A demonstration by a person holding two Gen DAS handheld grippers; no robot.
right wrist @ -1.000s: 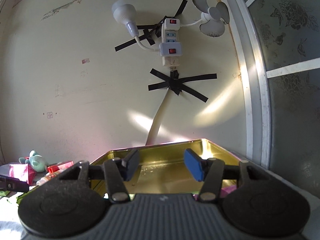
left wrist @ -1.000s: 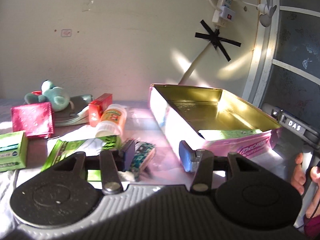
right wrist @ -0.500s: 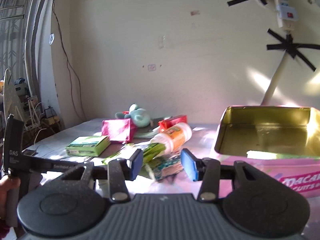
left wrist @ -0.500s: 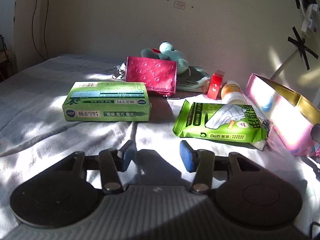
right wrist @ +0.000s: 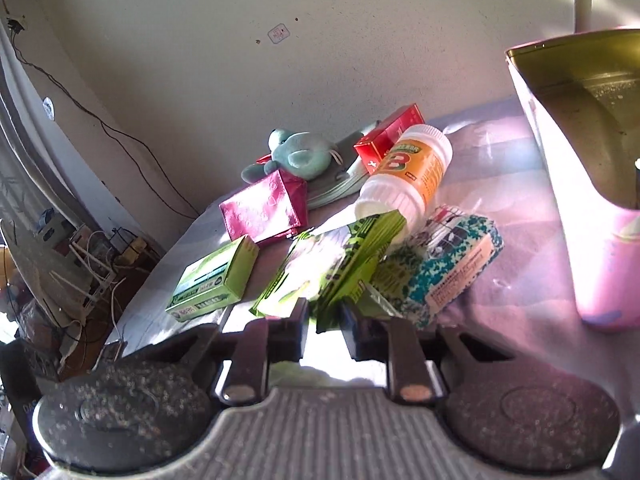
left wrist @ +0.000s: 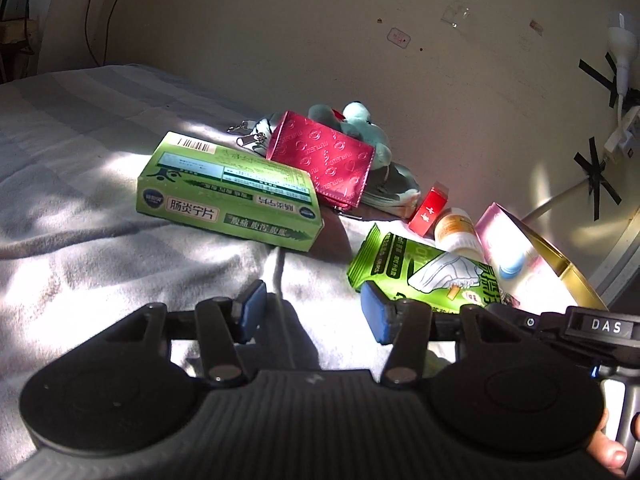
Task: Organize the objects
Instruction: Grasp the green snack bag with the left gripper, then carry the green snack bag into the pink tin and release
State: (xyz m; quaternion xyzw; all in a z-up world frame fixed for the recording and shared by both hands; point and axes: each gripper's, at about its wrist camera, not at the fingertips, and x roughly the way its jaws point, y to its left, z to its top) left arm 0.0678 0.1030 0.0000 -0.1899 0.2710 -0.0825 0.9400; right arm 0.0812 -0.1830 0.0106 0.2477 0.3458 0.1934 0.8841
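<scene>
A pile of objects lies on a grey cloth: a green medicine box (left wrist: 228, 194) (right wrist: 214, 280), a green wipes pack (left wrist: 424, 270) (right wrist: 340, 264), a red wallet (left wrist: 324, 160) (right wrist: 262, 208), a teal plush toy (right wrist: 296, 156), a red box (left wrist: 428, 210) (right wrist: 390, 132), an orange-labelled white bottle (right wrist: 408, 172) and a teal patterned packet (right wrist: 448, 272). My left gripper (left wrist: 312, 314) is open over bare cloth, the wipes pack just beyond its right finger. My right gripper (right wrist: 324, 328) is narrowly open, its fingers at the near edge of the wipes pack.
An open gold-lined pink tin (right wrist: 592, 128) (left wrist: 532, 264) stands at the right of the pile. A wall runs behind the objects. The cloth drops off at the left toward cables and clutter on the floor (right wrist: 88, 256).
Both grippers have swung left from the tin and down toward the pile. The right gripper's fingers have narrowed and reached the wipes pack.
</scene>
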